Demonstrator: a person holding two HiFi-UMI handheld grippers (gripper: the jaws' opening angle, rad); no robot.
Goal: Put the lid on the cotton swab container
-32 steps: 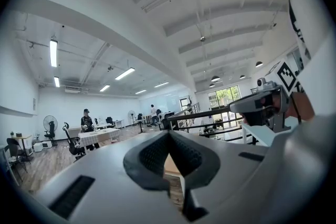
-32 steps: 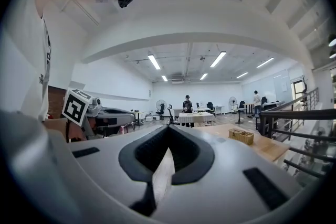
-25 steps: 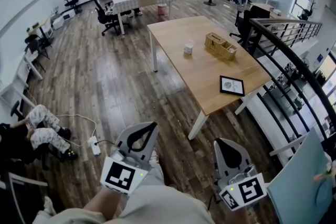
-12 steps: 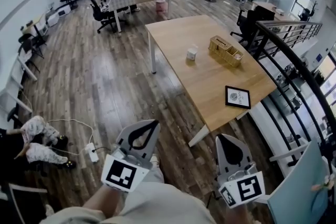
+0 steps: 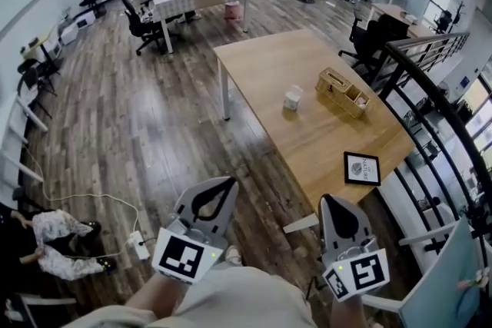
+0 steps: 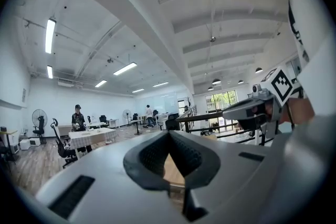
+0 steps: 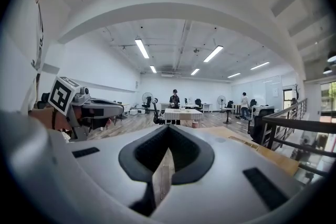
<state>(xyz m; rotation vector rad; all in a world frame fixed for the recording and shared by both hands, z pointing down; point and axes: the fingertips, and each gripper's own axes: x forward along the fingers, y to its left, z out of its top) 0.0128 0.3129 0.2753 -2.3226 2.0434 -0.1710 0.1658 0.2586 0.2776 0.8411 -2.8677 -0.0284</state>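
Open-plan office with a wood floor, seen from above. On the long wooden worktop (image 5: pixel 269 65) ahead stands the small white cotton swab container (image 5: pixel 292 98), near a woven basket (image 5: pixel 344 91); its lid is too small to make out. Left tool (image 5: pixel 227 182) and right tool (image 5: pixel 329 198) hang near the person's waist, both closed and empty, well apart from the worktop, probably because the container is not yet within reach.

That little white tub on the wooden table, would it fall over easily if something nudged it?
Probably not easily: the tub looks squat and stands upright. It seems small and likely light, so a nudge would more likely slide it across the smooth table.
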